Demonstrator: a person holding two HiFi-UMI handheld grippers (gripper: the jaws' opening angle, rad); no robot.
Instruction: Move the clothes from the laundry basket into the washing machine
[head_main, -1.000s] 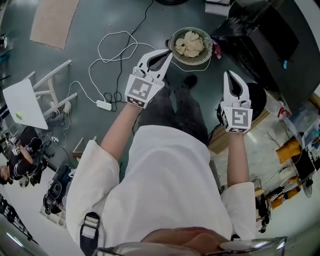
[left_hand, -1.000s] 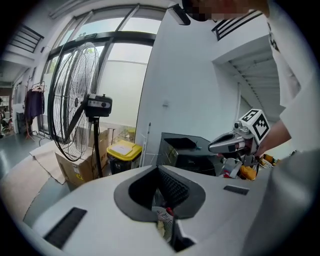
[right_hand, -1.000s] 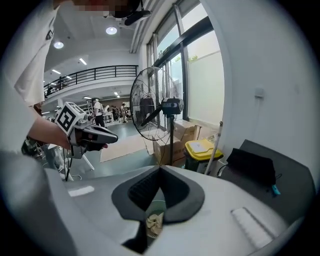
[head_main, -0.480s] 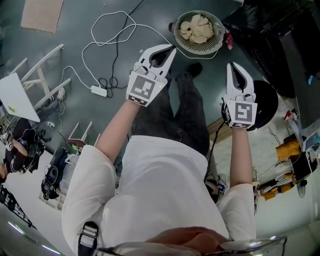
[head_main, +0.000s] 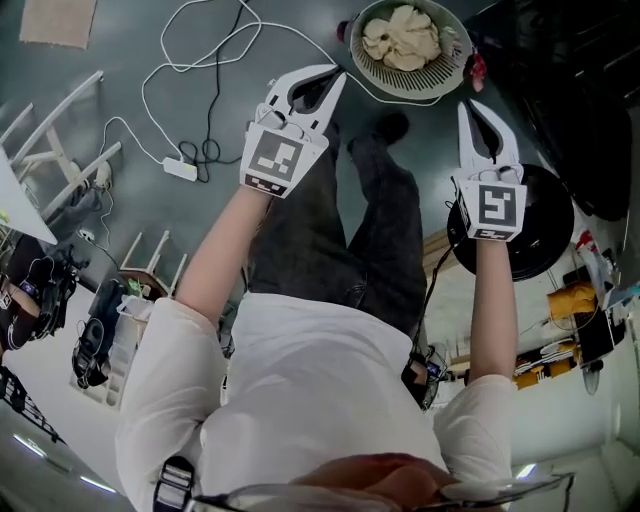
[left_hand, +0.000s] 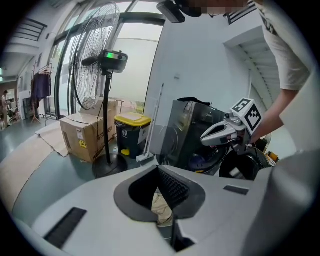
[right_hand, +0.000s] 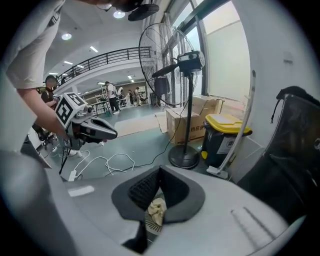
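Note:
A round wicker laundry basket stands on the dark floor at the top of the head view, with cream clothes piled in it. My left gripper hangs just left of the basket's near rim, jaws together and empty. Just right of that rim, my right gripper is also shut and empty. Each gripper view looks past closed jaws, and cream cloth shows through the gap behind them. A dark grey washing machine stands by the wall, behind the right gripper.
A white power strip with looping cable lies on the floor to the left, near a white chair frame. A black round object sits at the right. A standing fan, a cardboard box and a yellow-lidded bin stand nearby.
Both grippers have dropped toward the floor, keeping their jaws shut. The basket now sits nearer the top edge of the head view, and the person's trouser legs show more fully.

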